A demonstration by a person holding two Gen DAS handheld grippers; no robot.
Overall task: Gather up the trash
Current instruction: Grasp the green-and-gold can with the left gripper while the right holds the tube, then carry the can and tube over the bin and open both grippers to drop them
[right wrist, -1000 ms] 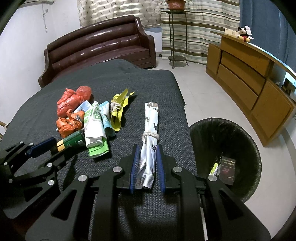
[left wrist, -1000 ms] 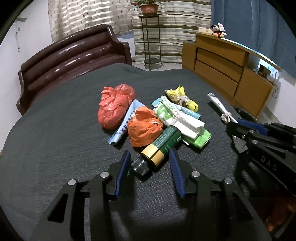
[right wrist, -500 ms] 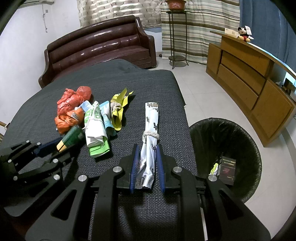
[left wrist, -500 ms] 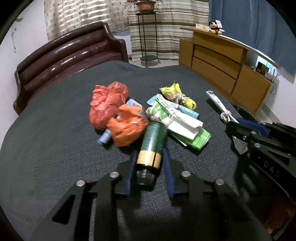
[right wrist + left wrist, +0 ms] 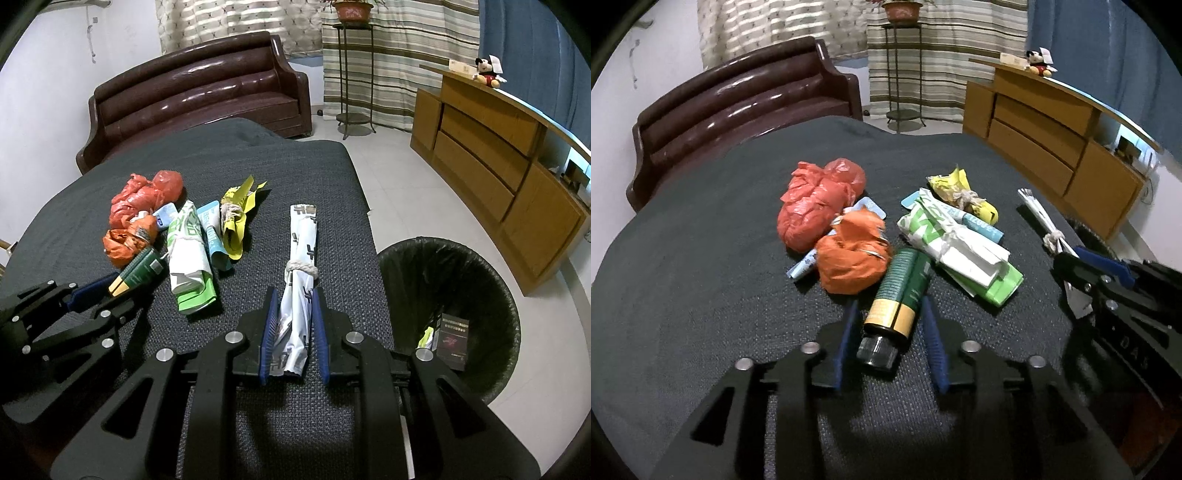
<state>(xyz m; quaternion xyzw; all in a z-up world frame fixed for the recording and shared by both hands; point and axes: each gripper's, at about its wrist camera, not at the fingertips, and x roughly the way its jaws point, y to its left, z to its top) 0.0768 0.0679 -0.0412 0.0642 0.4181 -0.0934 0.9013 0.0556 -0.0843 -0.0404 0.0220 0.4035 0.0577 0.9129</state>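
On the bed, left gripper [image 5: 890, 332] opens around tube [image 5: 899, 291]; right gripper [image 5: 293, 332] pinches wrapper [image 5: 301, 266], which may slip short of bin [image 5: 448, 317].

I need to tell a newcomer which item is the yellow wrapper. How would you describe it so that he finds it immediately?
Start at the dark grey bed and find the trash pile on it. At the pile's far right edge, towards the sofa, lies the yellow wrapper, beside a light blue tube. It is the only yellow piece, and white string is knotted round its middle.
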